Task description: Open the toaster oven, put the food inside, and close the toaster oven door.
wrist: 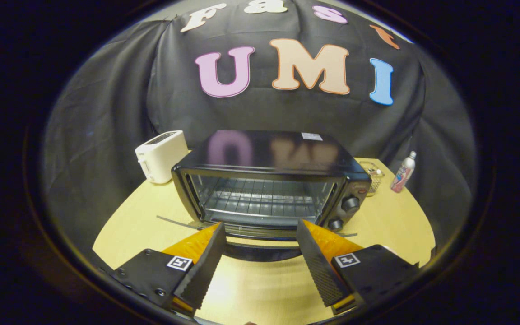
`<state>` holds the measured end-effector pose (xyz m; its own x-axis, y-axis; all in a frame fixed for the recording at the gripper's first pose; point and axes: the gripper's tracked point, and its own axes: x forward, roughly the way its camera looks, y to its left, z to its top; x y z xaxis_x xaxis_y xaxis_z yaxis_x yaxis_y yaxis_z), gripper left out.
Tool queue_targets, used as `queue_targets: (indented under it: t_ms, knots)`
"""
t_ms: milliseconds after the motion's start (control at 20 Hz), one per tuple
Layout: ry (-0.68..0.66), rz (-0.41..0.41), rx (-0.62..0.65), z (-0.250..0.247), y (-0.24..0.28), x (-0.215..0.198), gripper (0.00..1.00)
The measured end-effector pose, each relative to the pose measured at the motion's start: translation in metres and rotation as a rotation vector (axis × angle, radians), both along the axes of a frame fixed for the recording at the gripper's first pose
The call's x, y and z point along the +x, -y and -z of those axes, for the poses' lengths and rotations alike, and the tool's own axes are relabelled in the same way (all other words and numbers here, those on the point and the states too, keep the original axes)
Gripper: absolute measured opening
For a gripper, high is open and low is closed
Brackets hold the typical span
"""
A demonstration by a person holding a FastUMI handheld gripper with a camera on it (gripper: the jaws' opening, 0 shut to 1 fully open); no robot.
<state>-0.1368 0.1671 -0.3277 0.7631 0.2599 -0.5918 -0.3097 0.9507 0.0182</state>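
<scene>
A black toaster oven point(269, 155) stands in the middle of a round yellow table point(391, 221). Its glass door point(260, 234) hangs down flat toward me, and the wire rack point(260, 201) inside looks bare. My gripper point(260, 225) is open, its fingertips on either side of the door's dark handle point(262, 253) at the front edge, holding nothing. Whether the fingers touch the door I cannot tell. Two knobs point(349, 204) sit on the oven's right panel.
A white pop-up toaster point(160, 155) stands left of the oven. Behind the oven's right corner sits a small clear dish point(373, 174), and a small bottle point(403, 172) stands near the table's right edge. Black cloth walls close in behind.
</scene>
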Motion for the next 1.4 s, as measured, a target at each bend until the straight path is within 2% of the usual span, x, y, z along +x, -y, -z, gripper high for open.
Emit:
queue_targets:
  t_ms: [450,900,1100,1300,1400]
  knots:
    - [-0.104,-0.014,-0.039,0.038,0.008,-0.04,0.99]
    - [-0.298,0.024,-0.099,0.116,0.027,-0.082,0.99]
    - [-0.303,0.044,-0.057,0.112,0.032,-0.075,0.99]
    - [-0.238,0.139,0.018,0.08,0.058,-0.047,0.97]
    - [-0.194,0.21,0.013,0.065,0.087,-0.027,0.96]
